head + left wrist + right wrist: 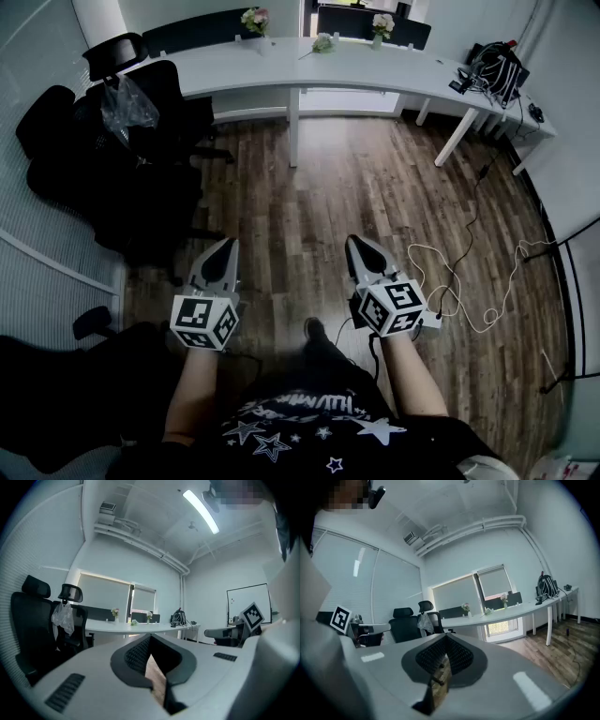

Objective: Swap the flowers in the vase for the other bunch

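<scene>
Nearest the head camera, the person's forearms reach forward from a dark star-printed shirt (300, 417), each hand carrying a gripper with a marker cube at its back. Both tools are held out roughly level over the wooden floor (347, 178), well short of the long white desk (375, 73).

The left gripper (226, 245) has its jaws pressed together with nothing between them; its own view shows the two dark ribbed pads meeting at the tip, with only floor visible behind them. The right gripper (357, 241) is likewise closed and empty, pads together in its own view. Neither tool touches anything.

The flowers all sit on the desk, along its far side. A vase of pink flowers (254, 21) stands toward the desk's left part, a second vase of pale flowers (382, 25) stands toward its right part, and a loose bunch (322, 42) lies flat on the desk top between the two vases. Both gripper views show the same three, small and far off, lined up on the desk.

Black office chairs (112, 150) crowd the desk's left end, one draped with a clear plastic bag (127, 103). A tangle of cables (489, 64) rests on the desk's right end, and a white cord (464, 295) loops over the floor in front of that end.
</scene>
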Demonstrator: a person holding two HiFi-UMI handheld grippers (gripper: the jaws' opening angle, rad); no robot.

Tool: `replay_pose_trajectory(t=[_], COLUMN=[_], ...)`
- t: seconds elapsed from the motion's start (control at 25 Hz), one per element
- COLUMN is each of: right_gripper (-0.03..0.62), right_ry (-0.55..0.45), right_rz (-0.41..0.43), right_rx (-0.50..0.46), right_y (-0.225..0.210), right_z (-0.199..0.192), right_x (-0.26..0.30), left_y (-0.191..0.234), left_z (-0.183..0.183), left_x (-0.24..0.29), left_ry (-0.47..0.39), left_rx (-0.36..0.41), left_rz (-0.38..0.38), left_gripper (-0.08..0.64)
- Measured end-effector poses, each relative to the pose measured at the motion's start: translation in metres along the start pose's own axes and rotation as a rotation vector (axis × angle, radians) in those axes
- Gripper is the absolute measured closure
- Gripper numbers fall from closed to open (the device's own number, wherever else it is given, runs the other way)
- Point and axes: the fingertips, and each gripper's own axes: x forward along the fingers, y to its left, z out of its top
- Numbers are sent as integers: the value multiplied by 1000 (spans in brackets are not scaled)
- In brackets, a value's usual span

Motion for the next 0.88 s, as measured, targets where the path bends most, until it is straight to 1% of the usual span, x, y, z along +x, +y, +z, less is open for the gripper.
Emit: replay_pose_trajectory(t=[0.24,0.44,0.6,0.88], right_gripper=[592,591,591,591], right_ry=[2,-1,-12,12], right_rz=[16,50,83,91], right_rx=[-7,-1,13,-13], right_y=[-43,-71,-90,-138], right_z=[23,31,36,29], right_x=[52,80,97,124], left_y=[8,12,13,18], left_z=[10,8,14,-6], left_x=[73,117,145,180], left_ry=[3,22,16,55], left_rx=[-5,-4,-2,-41], left_rz=[-4,6,13,60], left_gripper=[560,560,560,560])
